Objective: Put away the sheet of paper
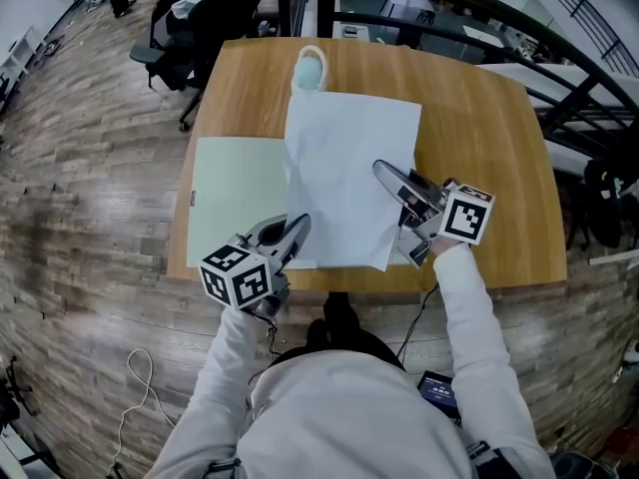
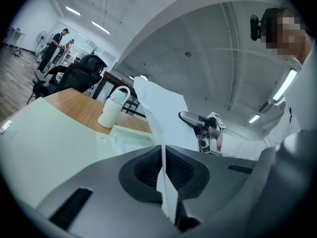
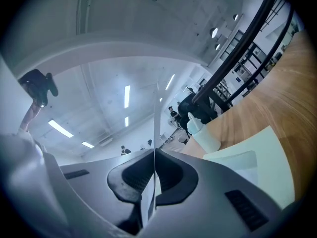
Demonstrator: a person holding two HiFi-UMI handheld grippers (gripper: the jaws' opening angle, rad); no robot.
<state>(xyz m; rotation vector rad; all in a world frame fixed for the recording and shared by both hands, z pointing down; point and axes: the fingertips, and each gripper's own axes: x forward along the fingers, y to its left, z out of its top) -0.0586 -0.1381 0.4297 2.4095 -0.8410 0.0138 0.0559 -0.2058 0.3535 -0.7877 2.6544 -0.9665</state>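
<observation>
Head view, one entry: sheet of paper (image 1: 349,163), white, lifted off the wooden table (image 1: 479,138) and slung between two hand-held tools, its far edge reaching out ahead of both. Left gripper (image 1: 297,230): jaws pressed together on the sheet's near left edge, the paper standing as a thin upright blade between the pads in the left gripper view. Right gripper (image 1: 384,173): jaws likewise closed on the sheet, nipping its right margin; in the right gripper view the paper showed edge-on, running straight up from the pinch. Pale green folder (image 1: 235,198): flat on the table, just beside and ahead of the left tool, partly under the sheet's left side; judged the likely place for the paper, though the opening could not be made out. White cup (image 1: 310,68): ahead of both tools, beyond the sheet's far edge, near the table's far rim. Condition of sheet: bowed and creased along the left hold. Hazards, as judged: both holds sat at the very margins, so the tools pulling apart or out of step might tear the sheet or slip it from one pinch; the unsupported far edge, sagging, might buckle against the folder rather than slide in; a forward sweep might brush the cup and tip it.
</observation>
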